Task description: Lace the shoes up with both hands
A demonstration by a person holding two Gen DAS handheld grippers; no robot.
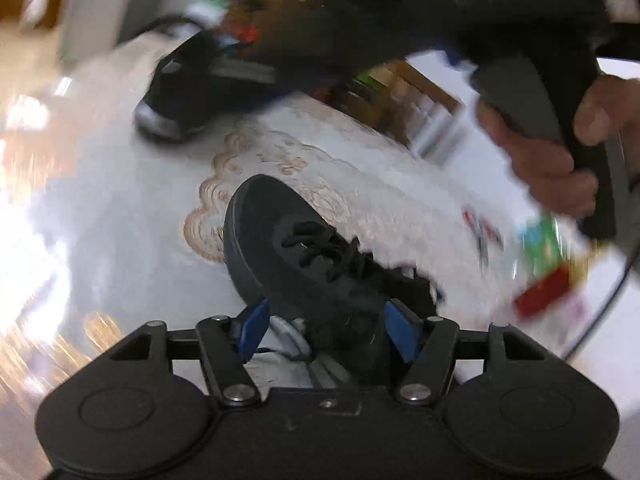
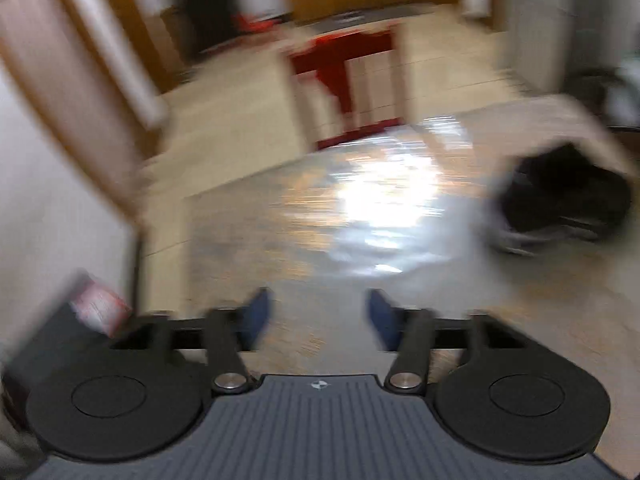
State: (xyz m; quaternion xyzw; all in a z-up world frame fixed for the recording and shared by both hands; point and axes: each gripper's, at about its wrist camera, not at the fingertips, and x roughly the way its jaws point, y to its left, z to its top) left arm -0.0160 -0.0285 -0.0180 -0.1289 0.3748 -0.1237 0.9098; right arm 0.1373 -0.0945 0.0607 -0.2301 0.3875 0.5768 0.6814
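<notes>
A black shoe (image 1: 304,248) with black laces (image 1: 320,240) lies on the pale table, toe pointing away from me. My left gripper (image 1: 328,330) is open, its blue pads (image 1: 254,328) standing on either side of the shoe's heel end without pressing on it. A second black shoe (image 1: 180,92) with a grey toe rests at the far left; the right wrist view shows a blurred black shoe (image 2: 568,196) at the right. My right gripper (image 2: 318,316) is open over bare glossy table, nothing between its fingers. A hand (image 1: 540,160) holds its black handle at the upper right.
The table (image 1: 120,220) has a glossy cover over a cloth with a beige embroidered pattern. Blurred colourful packets (image 1: 544,264) and a small red-handled item (image 1: 480,228) lie at the right. Beyond the table stands a red stool (image 2: 344,68). A wooden door frame (image 2: 80,92) is at the left.
</notes>
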